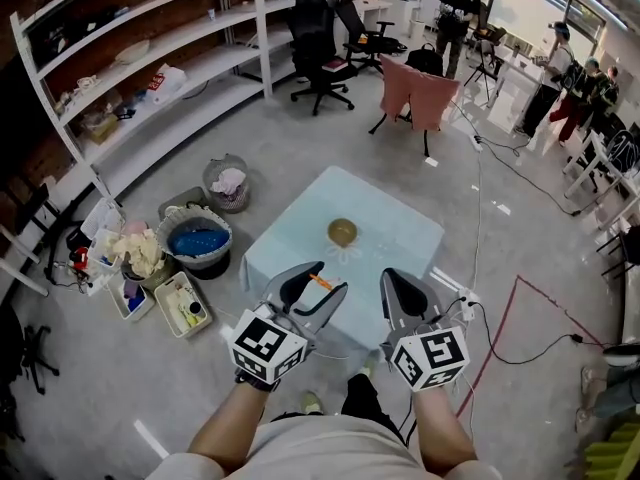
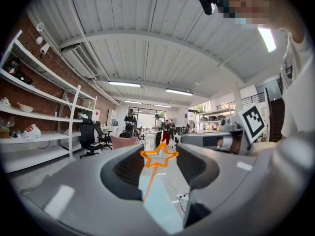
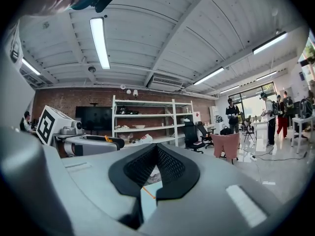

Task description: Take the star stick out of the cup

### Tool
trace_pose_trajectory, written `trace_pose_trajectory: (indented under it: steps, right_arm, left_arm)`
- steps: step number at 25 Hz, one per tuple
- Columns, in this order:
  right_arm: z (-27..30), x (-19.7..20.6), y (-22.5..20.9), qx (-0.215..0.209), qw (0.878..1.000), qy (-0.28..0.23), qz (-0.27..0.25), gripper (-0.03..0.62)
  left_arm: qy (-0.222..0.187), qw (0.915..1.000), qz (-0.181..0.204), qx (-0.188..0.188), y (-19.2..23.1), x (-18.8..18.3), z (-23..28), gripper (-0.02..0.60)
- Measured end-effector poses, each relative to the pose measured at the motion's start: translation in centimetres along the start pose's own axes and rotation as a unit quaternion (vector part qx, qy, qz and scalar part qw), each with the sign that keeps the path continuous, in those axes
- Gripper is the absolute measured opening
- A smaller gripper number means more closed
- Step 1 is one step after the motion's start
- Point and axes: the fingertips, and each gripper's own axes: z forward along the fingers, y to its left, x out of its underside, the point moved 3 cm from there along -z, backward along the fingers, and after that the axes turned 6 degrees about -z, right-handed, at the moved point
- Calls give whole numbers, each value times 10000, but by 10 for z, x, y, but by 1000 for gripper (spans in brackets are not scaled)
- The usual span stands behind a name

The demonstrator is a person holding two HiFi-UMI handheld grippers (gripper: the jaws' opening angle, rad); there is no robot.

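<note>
An orange star stick [image 2: 158, 159] sits between the tips of my left gripper [image 2: 159, 162], its star points touching both pads and its thin stem slanting down toward the camera. In the head view the left gripper [image 1: 322, 280] holds this star stick [image 1: 321, 281] above the table's near edge, clear of the brown cup [image 1: 342, 232]. The cup stands upright mid-table. My right gripper [image 1: 393, 278] hovers beside the left one, jaws together. In its own view the right gripper [image 3: 157, 150] is shut; a thin orange line [image 3: 148, 192] shows below the pads, and I cannot tell what it is.
The small light-blue table [image 1: 400, 230] stands on a grey floor. Bins and a blue-filled basket [image 1: 197, 240] lie to its left, and a cable [image 1: 478, 198] runs past on its right. White shelves [image 1: 150, 88], office chairs [image 1: 318, 53] and people [image 1: 457, 13] are farther back.
</note>
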Motion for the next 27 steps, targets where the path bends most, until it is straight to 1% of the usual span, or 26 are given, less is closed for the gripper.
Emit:
trace_pose_trajectory:
  steps: [7, 21, 27]
  right_arm:
    - [0, -2, 7, -12, 10000, 50, -51, 11]
    - [3, 1, 1, 8, 10000, 75, -56, 11]
    - [6, -8, -1, 2, 9999, 101, -66, 11]
  left_arm:
    - [-33, 10000, 23, 62, -3, -6, -4, 207]
    - [0, 10000, -2, 80, 0, -3, 3, 207]
    - [12, 10000, -34, 88, 0, -11, 5, 207]
